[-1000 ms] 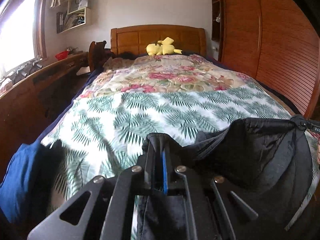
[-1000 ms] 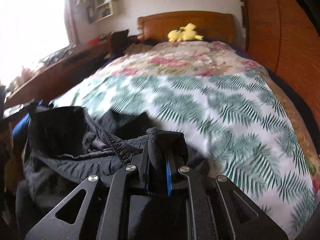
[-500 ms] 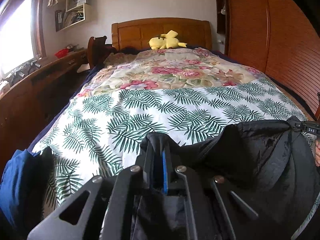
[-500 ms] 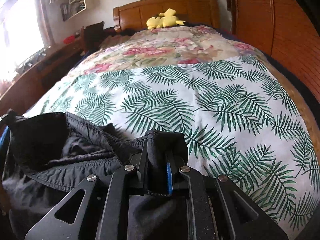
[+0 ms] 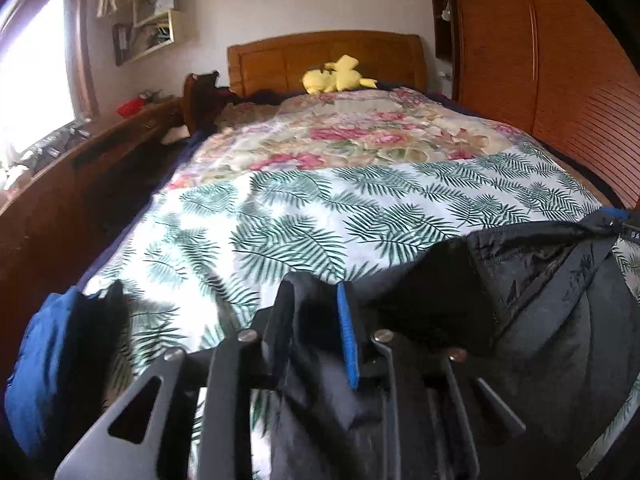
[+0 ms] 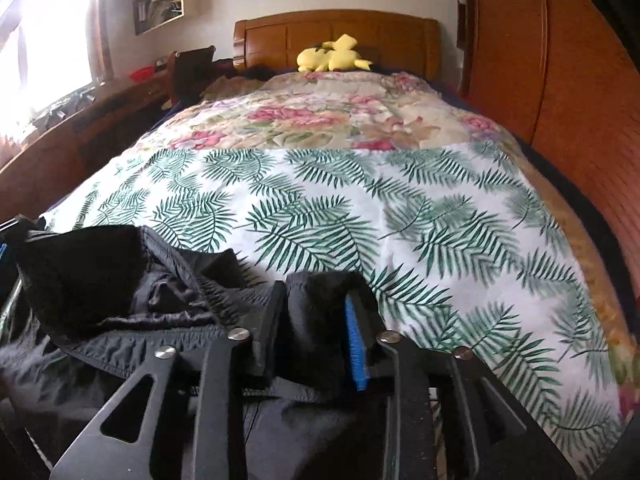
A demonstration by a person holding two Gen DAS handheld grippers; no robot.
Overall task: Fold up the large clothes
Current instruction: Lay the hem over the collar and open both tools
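Left tool [image 5: 316,312], right tool [image 6: 316,308] — jaws opening, black garment [image 6: 120,280] between, no legible writing

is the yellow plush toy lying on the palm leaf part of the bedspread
No, the yellow plush toy lies at the wooden headboard, beyond the floral section, far from the palm leaf sheet.

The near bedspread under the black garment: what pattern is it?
Green fern-like leaves on white, on the near bedspread; clearest in the right wrist view, where it runs beyond the black garment.
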